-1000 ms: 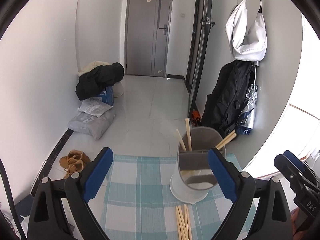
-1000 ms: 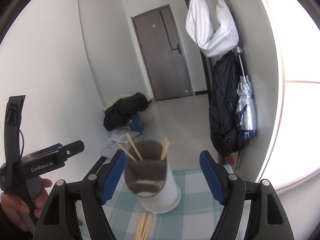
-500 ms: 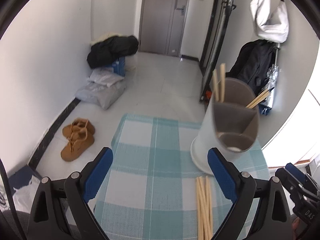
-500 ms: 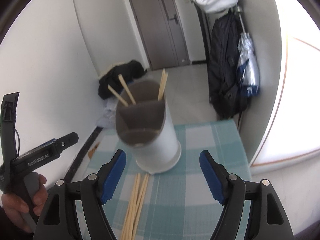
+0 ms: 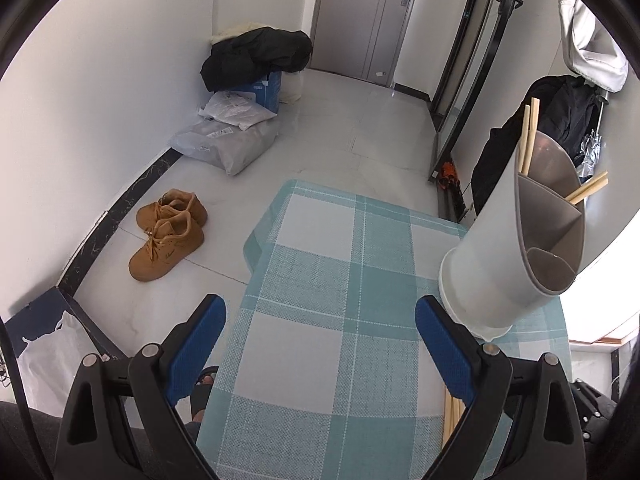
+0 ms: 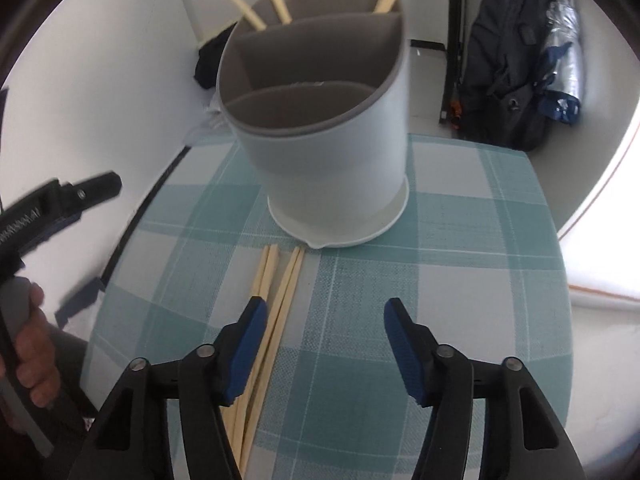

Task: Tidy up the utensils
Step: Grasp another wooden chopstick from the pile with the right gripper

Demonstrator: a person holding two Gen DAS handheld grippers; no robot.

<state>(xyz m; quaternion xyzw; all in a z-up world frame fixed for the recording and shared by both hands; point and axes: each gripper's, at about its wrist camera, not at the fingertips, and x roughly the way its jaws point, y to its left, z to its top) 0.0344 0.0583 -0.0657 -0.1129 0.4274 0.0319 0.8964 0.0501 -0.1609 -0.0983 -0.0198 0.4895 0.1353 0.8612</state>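
Lying flat on the teal-and-white checked tablecloth [image 6: 460, 240], the loose pale wooden chopsticks [image 6: 276, 304] sit just near of the grey-and-white divided plastic utensil holder [image 6: 320, 128], their far tips almost touching its base. A few more chopsticks already stand in its far compartments. These look light, thin and stiff, and probably a bit slick, so they'd roll or scissor apart if pinched at one end. I'd grab around the middle, across the bundle, and low against the cloth.

The right gripper [image 6: 322, 346] points steeply down at the table with its blue-padded jaws closing, but nothing is between them: the chopsticks run just left of its left pad. The left gripper [image 5: 320, 344] also tilts downward, jaws spread wide over bare cloth and empty, with the holder off to its right.
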